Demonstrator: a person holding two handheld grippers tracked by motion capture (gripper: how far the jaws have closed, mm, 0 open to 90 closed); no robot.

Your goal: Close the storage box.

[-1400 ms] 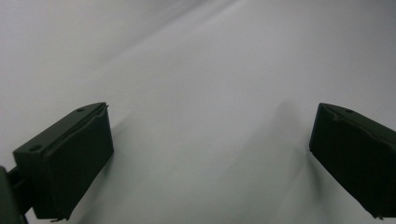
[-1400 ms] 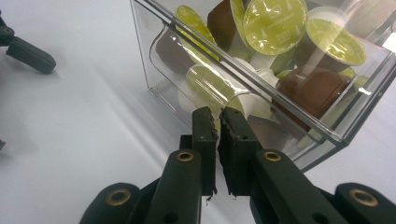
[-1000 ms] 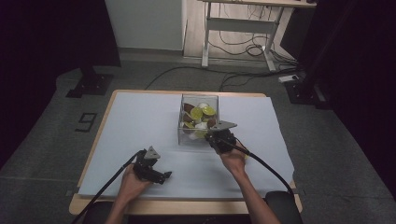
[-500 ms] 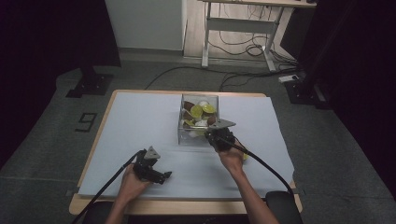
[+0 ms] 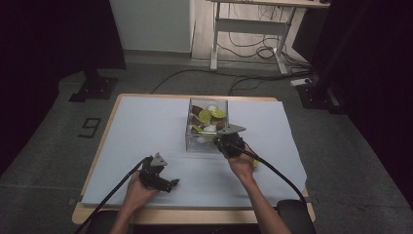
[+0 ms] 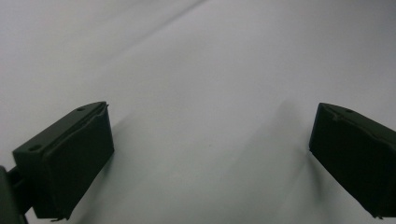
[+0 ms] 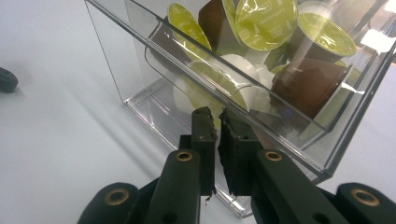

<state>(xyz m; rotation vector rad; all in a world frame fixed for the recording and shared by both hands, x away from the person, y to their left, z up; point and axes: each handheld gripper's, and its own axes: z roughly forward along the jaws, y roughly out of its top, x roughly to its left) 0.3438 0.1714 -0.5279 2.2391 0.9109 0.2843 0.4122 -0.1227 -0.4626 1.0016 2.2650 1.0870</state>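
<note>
A clear plastic box [image 5: 195,141] [image 7: 140,93] stands mid-table, filled with several coffee capsules [image 5: 205,116] [image 7: 266,18]: green-lidded, brown and white. My right gripper [image 5: 225,144] [image 7: 215,116] is shut, its tips right at the rim of the box's near wall. Whether the thin wall is pinched between the pads I cannot tell. My left gripper [image 5: 173,184] [image 6: 210,140] lies low over the table at the front left, jaws wide open over bare white cover.
The white table cover [image 5: 141,126] spreads around the box. A small yellow-green thing [image 5: 256,163] lies beside the right hand. A dark rounded shape [image 7: 7,79] sits at the left edge of the right gripper view. Cables trail off the front edge.
</note>
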